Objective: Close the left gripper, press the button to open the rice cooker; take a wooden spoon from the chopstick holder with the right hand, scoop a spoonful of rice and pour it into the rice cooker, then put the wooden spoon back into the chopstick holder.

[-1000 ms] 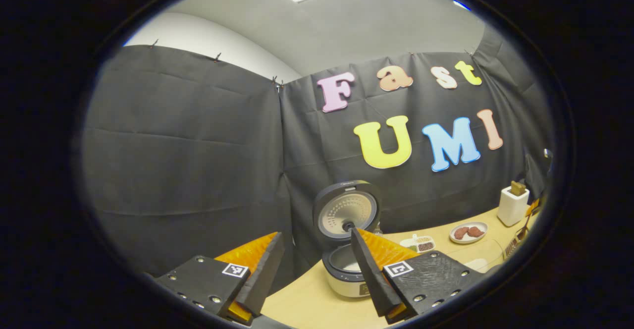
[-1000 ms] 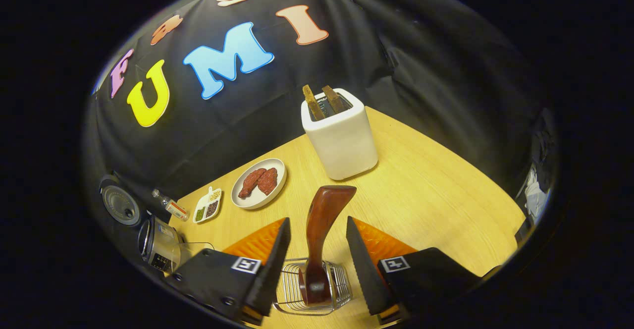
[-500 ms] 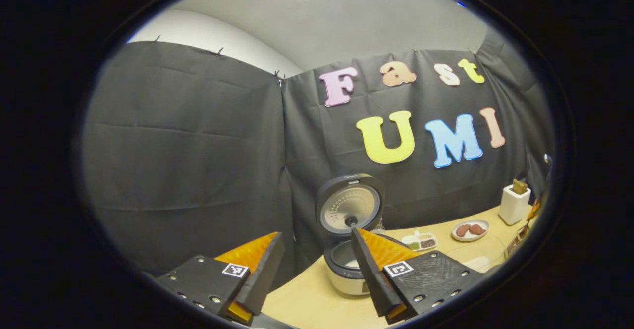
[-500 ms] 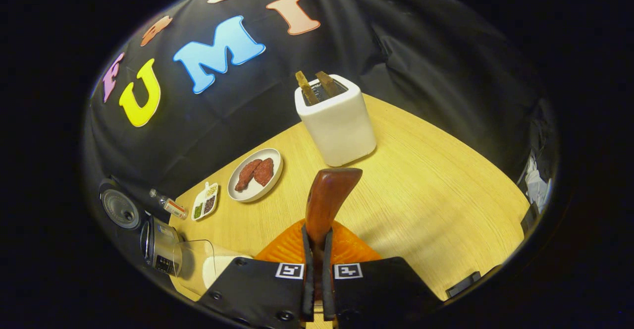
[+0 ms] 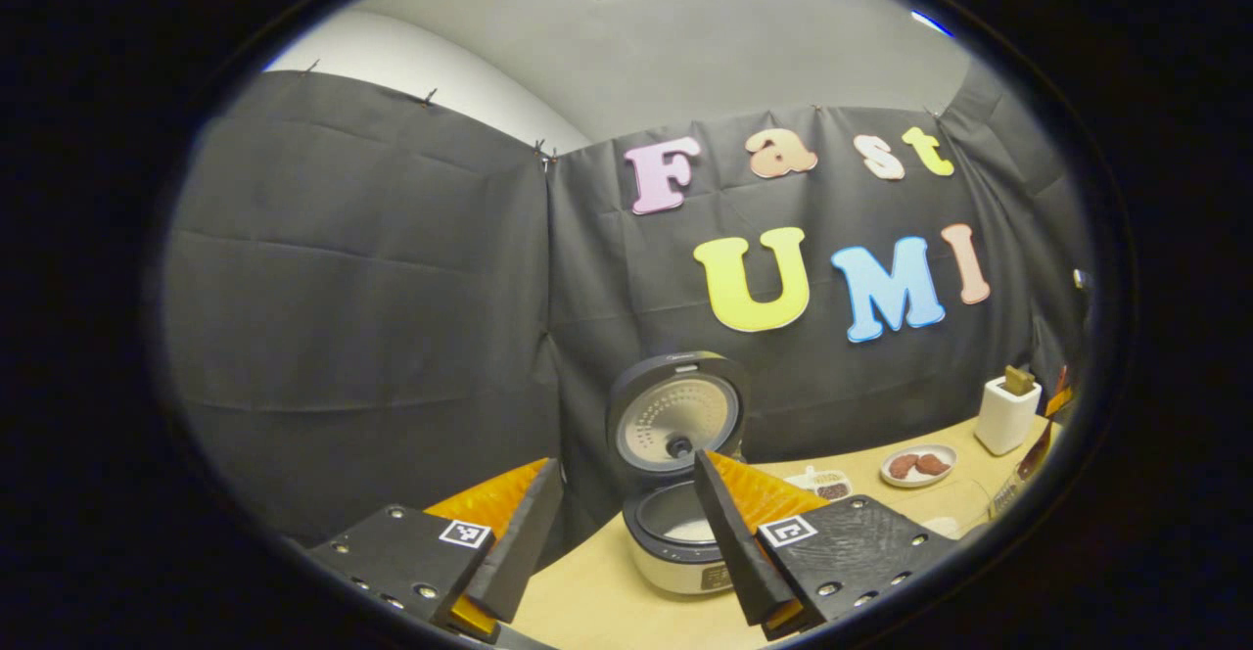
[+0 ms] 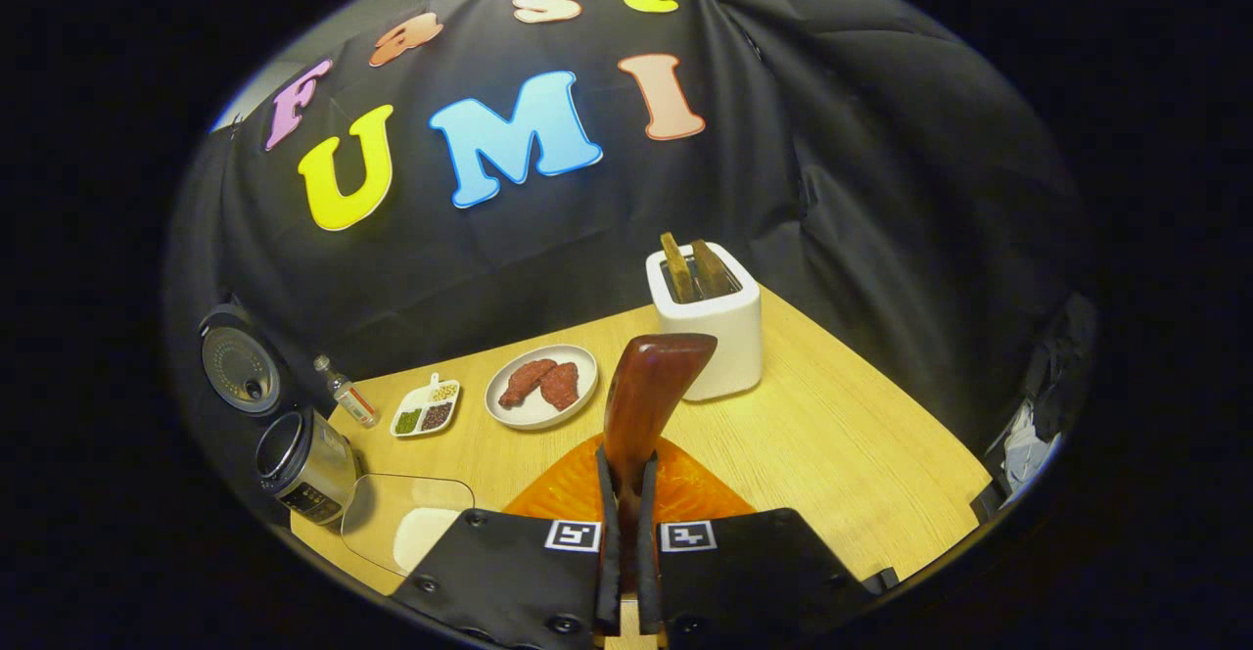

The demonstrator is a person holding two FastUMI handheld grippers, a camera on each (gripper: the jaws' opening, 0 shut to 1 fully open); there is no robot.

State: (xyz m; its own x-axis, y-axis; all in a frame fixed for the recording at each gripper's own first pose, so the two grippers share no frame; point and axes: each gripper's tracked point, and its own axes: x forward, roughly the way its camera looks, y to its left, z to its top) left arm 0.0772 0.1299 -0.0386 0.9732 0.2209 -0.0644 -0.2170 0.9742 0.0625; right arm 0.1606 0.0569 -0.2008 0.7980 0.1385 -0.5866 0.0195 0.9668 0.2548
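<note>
My right gripper [image 6: 626,523] is shut on the wooden spoon [image 6: 649,391], whose broad dark-brown end sticks up ahead of the fingers; the rest of the spoon is hidden below them. The rice cooker [image 6: 301,464] stands at the table's far left with its lid [image 6: 235,371] raised. A clear container holding white rice [image 6: 406,533] lies just right of the cooker. In the left gripper view the open cooker [image 5: 675,542] sits beyond my left gripper [image 5: 626,533], which is open and holds nothing. The cooker's pot shows white inside.
A white toaster [image 6: 710,322] with two slices stands at the back. A plate with meat [image 6: 541,386], a divided dish of spices [image 6: 426,412] and a small bottle [image 6: 348,400] line the table's far side. Bare wooden tabletop [image 6: 861,435] lies to the right.
My right gripper closed on the spoon's handle over the wire holder, then rose and tilted up; the holder has left the view. The left gripper stayed open and drifted only slightly.
</note>
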